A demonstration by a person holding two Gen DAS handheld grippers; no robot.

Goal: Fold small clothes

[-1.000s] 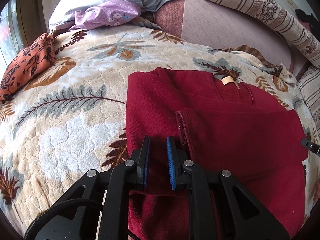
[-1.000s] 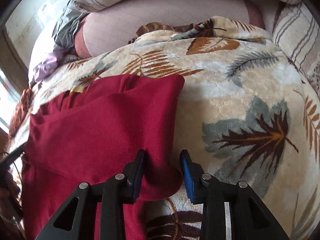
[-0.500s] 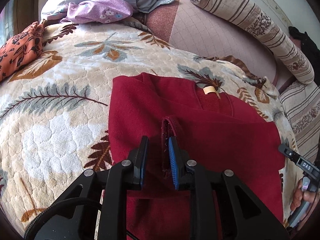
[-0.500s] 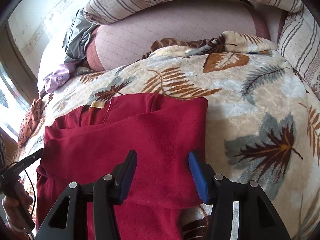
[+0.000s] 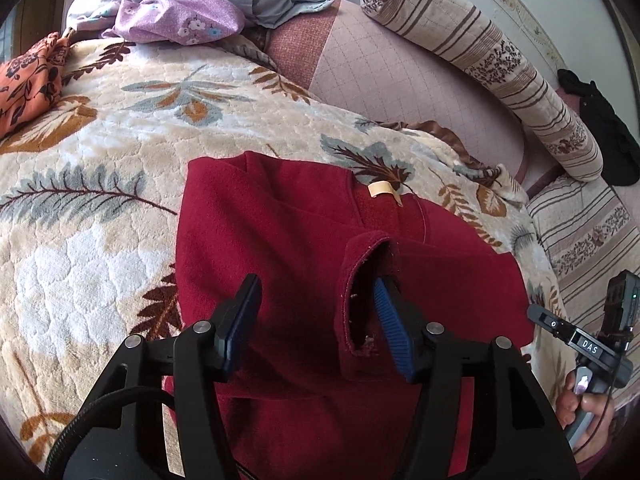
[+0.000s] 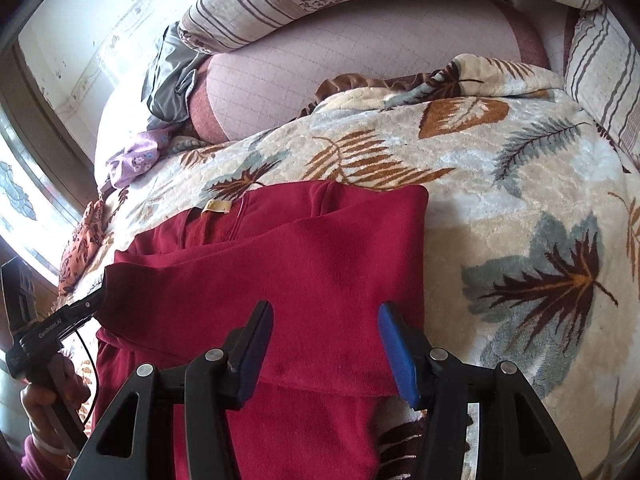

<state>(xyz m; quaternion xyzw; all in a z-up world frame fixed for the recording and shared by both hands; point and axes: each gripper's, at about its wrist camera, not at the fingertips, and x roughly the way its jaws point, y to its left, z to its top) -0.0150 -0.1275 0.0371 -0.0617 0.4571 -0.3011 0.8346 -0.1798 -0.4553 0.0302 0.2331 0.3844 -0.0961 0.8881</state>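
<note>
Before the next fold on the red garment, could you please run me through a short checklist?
1. Left gripper let go: ok, jaws just opened; cuff lies loose between them.
2. Right gripper let go: ok, open over the garment.
3. Both sleeves folded across the body: ok.
4. Garment fully on the blanket: cannot tell, its lower part is hidden.
5. Other clothes clear of it: ok.

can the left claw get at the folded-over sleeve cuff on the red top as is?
Probably yes. The left claw has just been opening and now stands open right over the cuff of the red top; the cuff lies between the fingers unpinched, and nothing covers it.
</note>
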